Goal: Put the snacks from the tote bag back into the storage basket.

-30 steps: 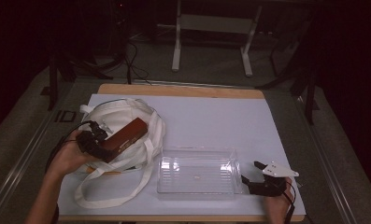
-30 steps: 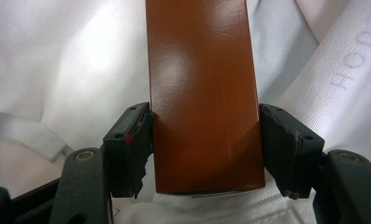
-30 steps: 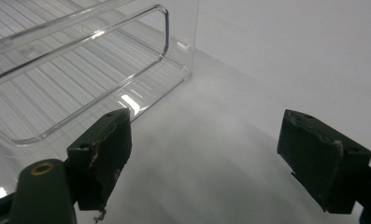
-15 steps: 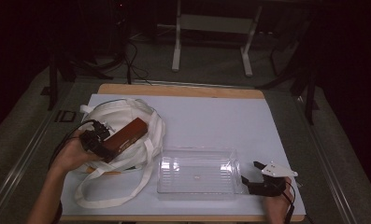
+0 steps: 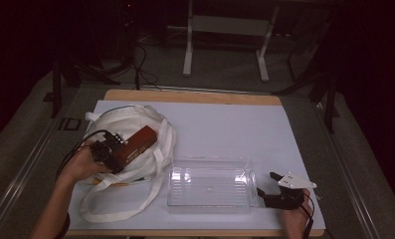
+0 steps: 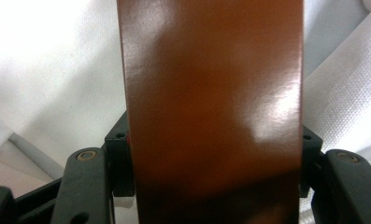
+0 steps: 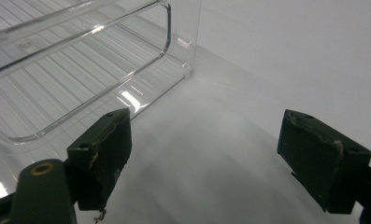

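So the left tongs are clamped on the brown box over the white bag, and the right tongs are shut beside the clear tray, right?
Not quite: the right tongs are open, jaws wide apart with nothing between them, as the right gripper view shows. The rest holds: left tongs clamped on the brown box over the white bag, right ones beside the clear tray.

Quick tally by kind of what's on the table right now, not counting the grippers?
White cloth tote bag: 1
Brown box, clamped in the left gripper over the bag: 1
Clear plastic tray, nothing visible in it, beside the open right gripper: 1
Total: 3
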